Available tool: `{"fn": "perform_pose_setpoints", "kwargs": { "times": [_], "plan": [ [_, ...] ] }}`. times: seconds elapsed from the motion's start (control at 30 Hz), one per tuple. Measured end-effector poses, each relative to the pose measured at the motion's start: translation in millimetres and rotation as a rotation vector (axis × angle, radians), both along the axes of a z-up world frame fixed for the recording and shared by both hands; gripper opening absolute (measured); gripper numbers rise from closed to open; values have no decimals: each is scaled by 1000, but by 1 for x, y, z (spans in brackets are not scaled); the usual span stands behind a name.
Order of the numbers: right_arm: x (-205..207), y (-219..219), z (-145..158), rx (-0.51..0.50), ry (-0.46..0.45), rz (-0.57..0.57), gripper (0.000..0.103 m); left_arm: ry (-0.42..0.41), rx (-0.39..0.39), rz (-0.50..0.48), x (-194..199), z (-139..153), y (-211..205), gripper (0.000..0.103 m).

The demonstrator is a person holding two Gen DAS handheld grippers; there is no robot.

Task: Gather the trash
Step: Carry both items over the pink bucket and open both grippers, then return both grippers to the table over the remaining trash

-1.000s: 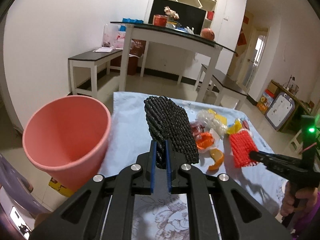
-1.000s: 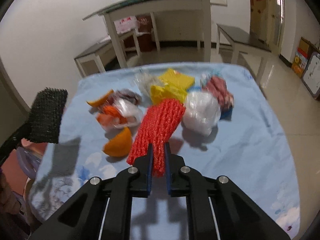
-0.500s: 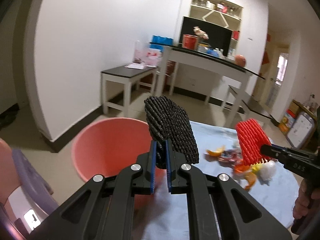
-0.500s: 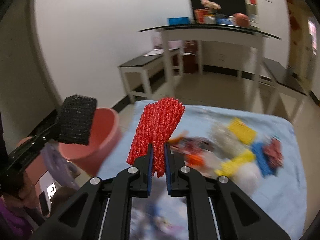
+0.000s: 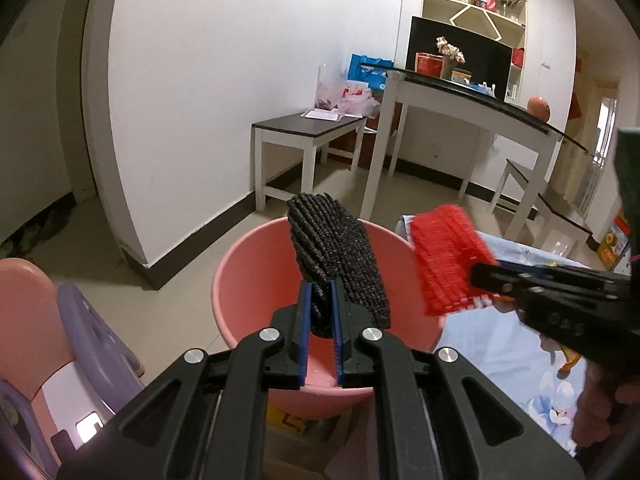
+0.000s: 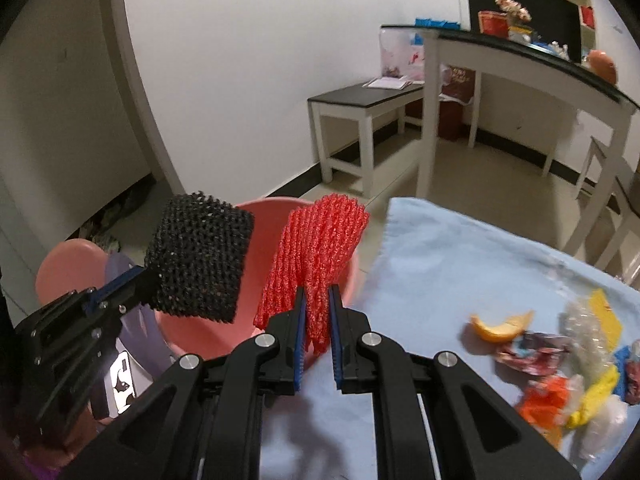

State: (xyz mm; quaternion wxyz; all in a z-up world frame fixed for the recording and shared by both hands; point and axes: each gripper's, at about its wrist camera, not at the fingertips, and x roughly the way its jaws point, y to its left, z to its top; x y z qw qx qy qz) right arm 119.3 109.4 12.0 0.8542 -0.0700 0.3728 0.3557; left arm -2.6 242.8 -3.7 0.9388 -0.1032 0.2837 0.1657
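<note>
Wrist views show both grippers' fingers clamped — left (image 5: 320, 332) on black netting (image 5: 340, 256), right (image 6: 317, 334) on red netting (image 6: 320, 252).

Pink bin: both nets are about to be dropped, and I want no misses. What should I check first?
1. Left gripper clamped on black net: ok.
2. Right gripper clamped on red net: ok.
3. Black net over pink bin: ok.
4. Red net fully over the bin: cannot tell, it sits near the rim.
5. Bin upright, mouth open: ok.
6. Nets apart from each other: ok.
</note>
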Motion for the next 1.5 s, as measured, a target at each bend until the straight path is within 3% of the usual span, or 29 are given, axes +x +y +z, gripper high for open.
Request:
{"fn": "perform_pose_setpoints", "kwargs": {
  "times": [0.1,0.17,0.23,0.43,0.8,1.07,1.23,1.5],
  "plan": [
    [-1,13,-5,-11,7,2,17,-3,-14,-15,4,-1,7,15],
    [0,17,-9,-12,21,3,31,-3,-37,-32,5,-3,10,31],
    [1,20,-10,-7,25,-2,40,-8,-52,-40,6,-3,14,36],
    [2,22,-7,15,20,-20,48,2,-80,-52,4,-2,22,36],
    [-27,-6,20,73,-34,-50,64,38,-38,-98,-4,7,1,36],
    [-49,-64,35,71,-79,-117,71,-6,-16,-161,-16,20,-50,36],
    [-61,-125,43,63,-121,-188,72,-35,-70,-217,-12,26,-87,36],
    [-58,-231,29,29,-138,-355,73,-40,-69,-355,8,25,-159,36]
  ]
}}
